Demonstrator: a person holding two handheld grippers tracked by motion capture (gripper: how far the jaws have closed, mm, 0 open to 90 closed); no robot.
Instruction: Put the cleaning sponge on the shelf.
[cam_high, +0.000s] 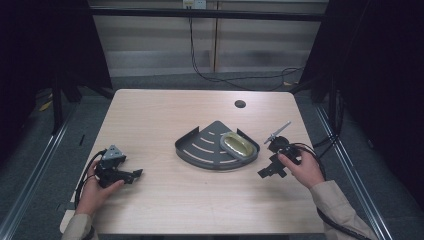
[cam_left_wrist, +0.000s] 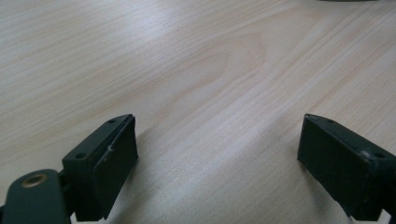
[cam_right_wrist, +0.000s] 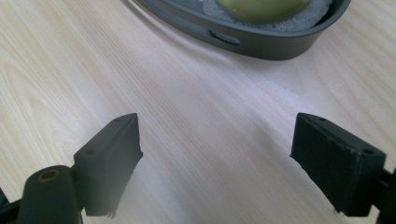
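A dark grey fan-shaped tray (cam_high: 200, 145) with slots lies at the table's middle. On its right side sits an oval grey dish (cam_high: 250, 151) holding a yellow-green oval piece (cam_high: 236, 145). My left gripper (cam_high: 134, 174) rests low over the table's front left, held in a hand, jaws pointing right. In the left gripper view its jaws stand wide open (cam_left_wrist: 217, 158) over bare wood. My right gripper (cam_high: 268, 171) is just right of the tray, open. In the right gripper view (cam_right_wrist: 217, 158) the tray's rim (cam_right_wrist: 261, 46) and the yellow-green piece (cam_right_wrist: 261, 7) lie ahead, apart from the jaws.
The wooden table (cam_high: 150, 115) has a round cable hole (cam_high: 240, 104) near its back edge. Black cables trail from both grippers, and more hang behind the table. Dark frame posts stand at either side.
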